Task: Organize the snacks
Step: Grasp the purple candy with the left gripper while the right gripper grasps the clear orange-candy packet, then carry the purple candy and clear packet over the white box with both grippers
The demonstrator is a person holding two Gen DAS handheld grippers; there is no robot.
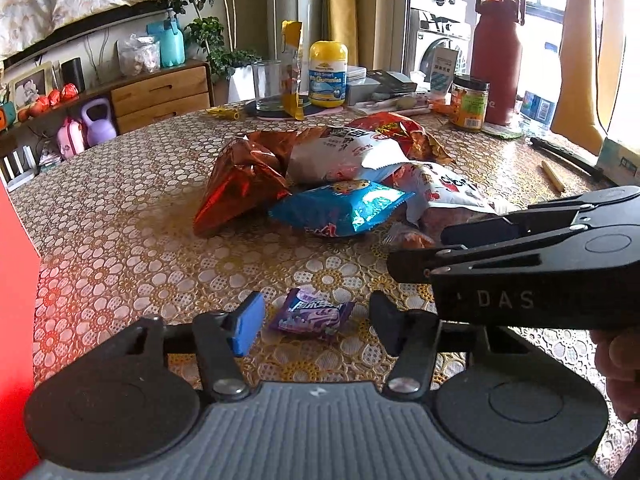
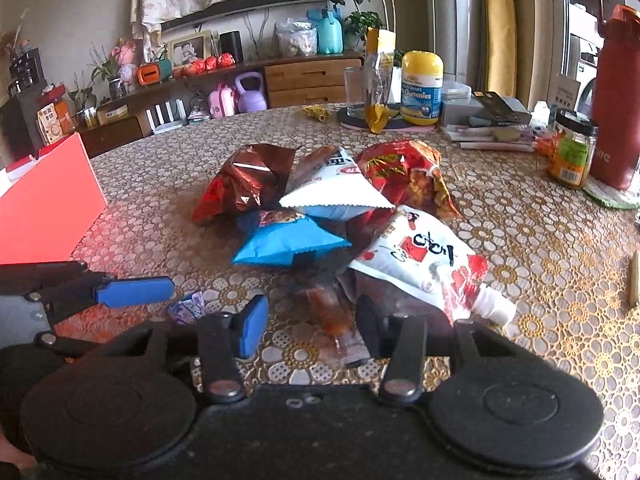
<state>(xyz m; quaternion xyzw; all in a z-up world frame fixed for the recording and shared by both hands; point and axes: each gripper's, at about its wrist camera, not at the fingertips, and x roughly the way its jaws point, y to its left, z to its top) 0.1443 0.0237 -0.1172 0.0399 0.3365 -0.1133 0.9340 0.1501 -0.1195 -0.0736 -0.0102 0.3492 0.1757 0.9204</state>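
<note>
My left gripper (image 1: 316, 322) is spread, both fingers low over the tabletop (image 1: 120, 216), with a small purple candy packet (image 1: 311, 315) lying flat between them. The pads are not touching the wrapper as far as I can see; nothing is pinched.

My right gripper (image 2: 312, 326) is also spread. Between its fingers lies a clear wrapper with orange-red contents (image 2: 334, 320), flat on the tabletop, not yet gripped. In the left wrist view the right gripper sits just to the right of the left one, so both work at the near edge of the snack pile.

Outward: the main heap is untouched by either gripper. It holds a blue packet (image 2: 286, 244), a white spouted pouch with red print (image 2: 432, 264), a white-and-brown bag (image 2: 332, 188), a crumpled red-brown foil bag (image 2: 244, 184) and a red bag (image 2: 400, 172) behind. They overlap loosely, well apart from any container.

A red box (image 2: 44, 208) stands at the left edge of the tabletop. I judge it the likely destination, though I cannot see its inside or confirm anything is in it.

Progress estimate: early. All visible snacks lie loose on the tabletop; none is sorted or stowed that I can verify. Remaining: close on the two small items, move them, then work through the five larger bags.
</note>
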